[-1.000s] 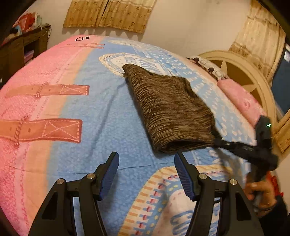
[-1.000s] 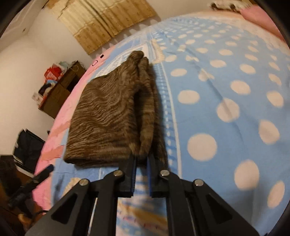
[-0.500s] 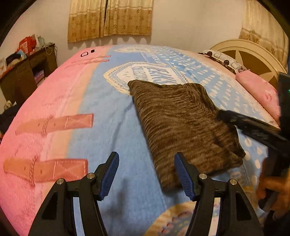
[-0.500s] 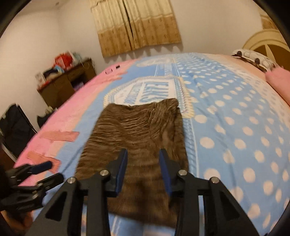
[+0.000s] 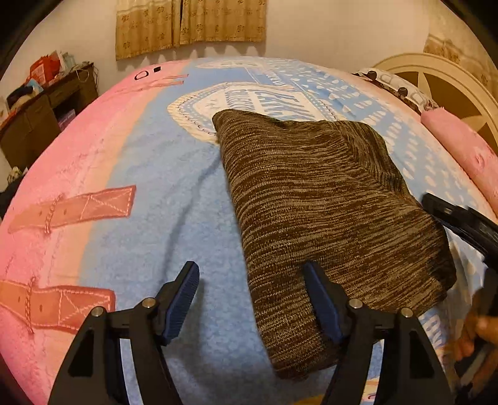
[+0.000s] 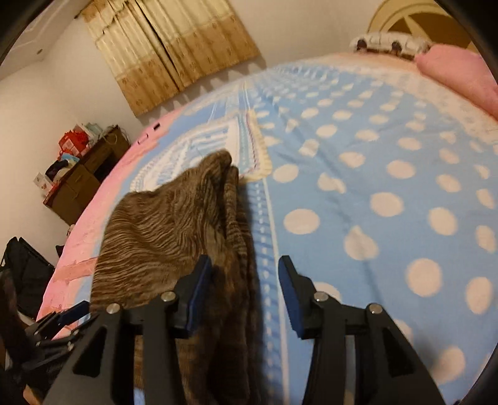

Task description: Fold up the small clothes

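A brown knitted garment [image 5: 326, 212] lies folded on the blue and pink bedspread [image 5: 149, 218]. My left gripper [image 5: 249, 299] is open and empty over its near left edge. My right gripper [image 6: 246, 289] is open and empty over the garment's [image 6: 168, 230] right edge, where the layers bunch up. The right gripper also shows at the right edge of the left wrist view [image 5: 460, 218], blurred, next to the garment. The left gripper shows low on the left in the right wrist view [image 6: 59, 324].
A pink pillow [image 5: 460, 155] and a cream headboard [image 5: 435, 81] stand at the right end of the bed. A dark wooden cabinet [image 5: 40, 115] with clutter stands by the left wall. Curtains [image 5: 190, 25] hang behind the bed.
My right gripper has let go of the garment's edge and opened, and the garment has settled flat. My left gripper, still open, has moved in over the garment's near left edge.
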